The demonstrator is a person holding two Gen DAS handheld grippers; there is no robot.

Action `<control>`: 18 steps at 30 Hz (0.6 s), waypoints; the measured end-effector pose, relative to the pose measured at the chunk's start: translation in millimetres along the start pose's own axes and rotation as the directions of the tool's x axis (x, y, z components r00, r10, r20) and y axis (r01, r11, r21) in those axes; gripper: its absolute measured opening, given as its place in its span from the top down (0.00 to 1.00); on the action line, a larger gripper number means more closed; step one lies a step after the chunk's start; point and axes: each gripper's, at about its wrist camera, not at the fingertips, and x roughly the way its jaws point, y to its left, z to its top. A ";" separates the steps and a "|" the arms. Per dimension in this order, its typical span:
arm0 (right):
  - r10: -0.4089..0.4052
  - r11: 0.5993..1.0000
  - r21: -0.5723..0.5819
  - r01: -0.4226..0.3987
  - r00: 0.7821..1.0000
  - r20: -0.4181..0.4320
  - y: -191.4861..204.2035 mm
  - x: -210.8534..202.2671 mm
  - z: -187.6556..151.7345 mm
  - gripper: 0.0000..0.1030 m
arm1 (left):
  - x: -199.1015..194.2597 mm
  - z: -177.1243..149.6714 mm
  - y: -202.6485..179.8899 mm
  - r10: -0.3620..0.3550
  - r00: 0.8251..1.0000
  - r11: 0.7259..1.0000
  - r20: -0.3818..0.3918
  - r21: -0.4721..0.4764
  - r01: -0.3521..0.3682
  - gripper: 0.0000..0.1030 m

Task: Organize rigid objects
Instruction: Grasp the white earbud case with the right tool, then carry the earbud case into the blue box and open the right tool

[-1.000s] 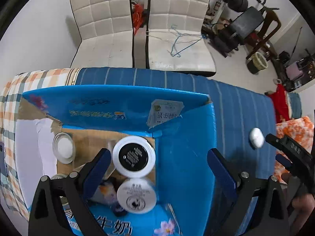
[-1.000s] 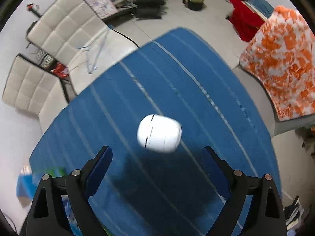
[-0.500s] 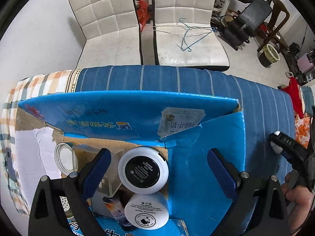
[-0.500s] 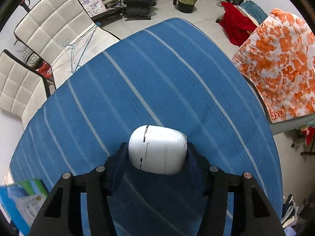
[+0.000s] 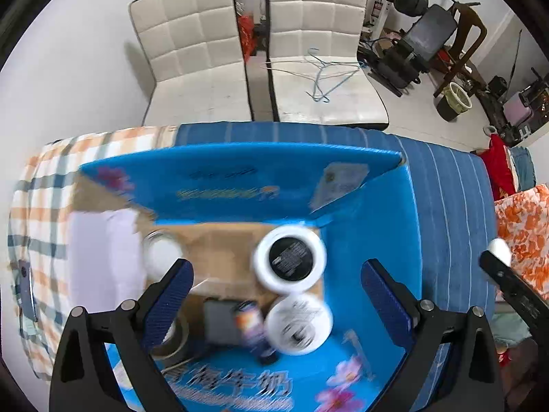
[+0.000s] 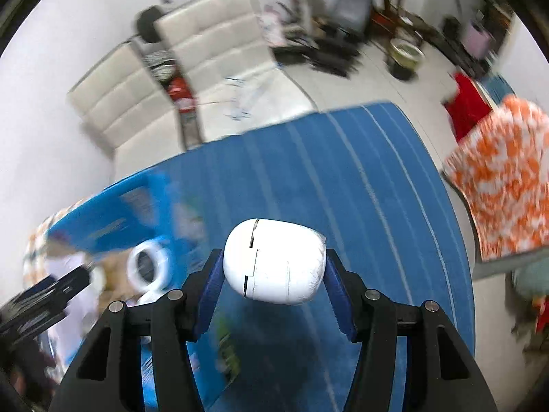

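Both jaws of the right gripper (image 6: 274, 267) clamp the white case (image 6: 274, 261), long axis crosswise; left gripper (image 5: 276, 286) gapes over the box (image 5: 377, 240).

Blue carton (image 5: 374, 240): near flap (image 5: 240, 388) carries large pale Chinese characters, motion-blurred, the last two reading roughly as 牛奶; far flap (image 5: 240, 171) bears a line of yellow lettering and a pale printed sticker (image 5: 343, 180), both too blurred to read. White jar (image 5: 290, 257): black round label with small print, illegible. Second white jar (image 5: 298, 324): dark printed emblem, illegible.
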 end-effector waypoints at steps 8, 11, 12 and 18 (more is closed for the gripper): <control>0.106 0.984 -0.147 -0.099 0.994 0.039 82.0 -72.7 -46.9 0.42 | -58.7 -44.5 42.0 0.055 0.997 0.998 0.051 -0.011 -0.054 0.03; 0.122 0.976 -0.188 -0.111 0.991 0.049 103.6 -89.5 -60.7 0.42 | -79.9 -57.3 48.9 0.053 0.996 0.999 0.077 -0.005 -0.053 0.03; 0.125 0.973 -0.201 -0.112 0.991 0.052 108.8 -94.4 -64.6 0.42 | -86.9 -61.0 50.5 0.057 0.995 0.998 0.087 0.000 -0.057 0.03; 0.130 0.963 -0.243 -0.113 0.990 0.056 134.9 -110.9 -78.9 0.42 | -111.5 -74.2 60.4 0.073 0.988 0.997 0.135 0.017 -0.076 0.03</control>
